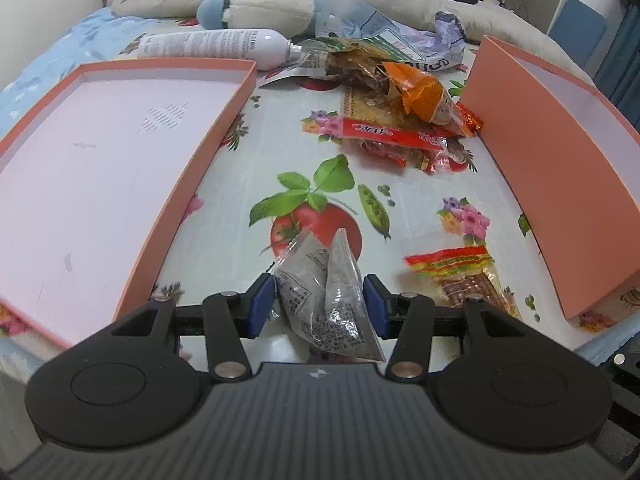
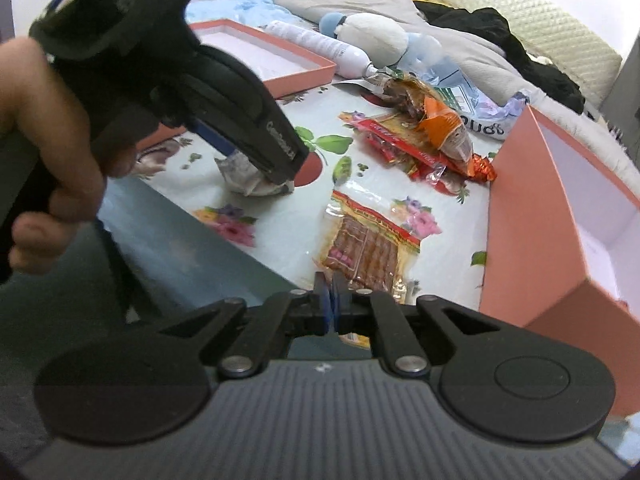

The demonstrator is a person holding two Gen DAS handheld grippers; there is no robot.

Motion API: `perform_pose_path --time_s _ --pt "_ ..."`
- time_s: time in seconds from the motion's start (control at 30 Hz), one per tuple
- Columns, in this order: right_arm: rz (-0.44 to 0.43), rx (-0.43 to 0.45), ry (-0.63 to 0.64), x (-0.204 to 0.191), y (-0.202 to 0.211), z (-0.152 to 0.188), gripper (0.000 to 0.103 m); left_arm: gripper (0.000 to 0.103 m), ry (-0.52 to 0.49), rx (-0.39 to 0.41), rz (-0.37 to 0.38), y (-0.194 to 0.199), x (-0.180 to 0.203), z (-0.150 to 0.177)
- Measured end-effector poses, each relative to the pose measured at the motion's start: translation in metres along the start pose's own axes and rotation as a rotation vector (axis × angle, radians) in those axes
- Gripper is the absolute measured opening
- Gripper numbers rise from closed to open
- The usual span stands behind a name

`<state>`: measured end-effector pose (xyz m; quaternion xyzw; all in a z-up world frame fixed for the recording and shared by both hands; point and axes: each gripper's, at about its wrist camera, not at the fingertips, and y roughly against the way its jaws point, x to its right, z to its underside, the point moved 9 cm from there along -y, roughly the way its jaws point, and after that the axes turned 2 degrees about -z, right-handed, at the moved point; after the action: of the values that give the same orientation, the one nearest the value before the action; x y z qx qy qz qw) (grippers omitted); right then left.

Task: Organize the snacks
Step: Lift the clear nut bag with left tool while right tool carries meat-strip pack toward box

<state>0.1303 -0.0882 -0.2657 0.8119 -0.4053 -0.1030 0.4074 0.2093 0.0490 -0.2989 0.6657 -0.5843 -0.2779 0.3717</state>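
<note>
Our left gripper (image 1: 319,304) pinches a grey sachet (image 1: 326,300) just above the floral table (image 1: 416,184). Our right gripper (image 2: 331,307) is clenched on the yellow-red snack pack (image 2: 366,246), beside the deep orange box (image 2: 532,216); we see more snacks (image 1: 408,120) heaped farther back.

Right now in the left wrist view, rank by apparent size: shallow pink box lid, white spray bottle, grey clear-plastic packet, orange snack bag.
1. shallow pink box lid
2. white spray bottle
3-4. grey clear-plastic packet, inflated by nearness, and orange snack bag: unsure.
</note>
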Motion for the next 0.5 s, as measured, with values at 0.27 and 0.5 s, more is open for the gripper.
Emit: perform_pose_path --time_s 0.27,0.5 --pt "-0.035 0.100 -0.117 0.002 0.018 -0.008 0.073 0.053 0.022 0.002 0.002 0.008 -0.008 0.005" --pt "-0.010 0.141 -0.304 0.028 0.003 -0.016 0.082 0.053 0.040 0.005 0.006 0.008 -0.012 0.005"
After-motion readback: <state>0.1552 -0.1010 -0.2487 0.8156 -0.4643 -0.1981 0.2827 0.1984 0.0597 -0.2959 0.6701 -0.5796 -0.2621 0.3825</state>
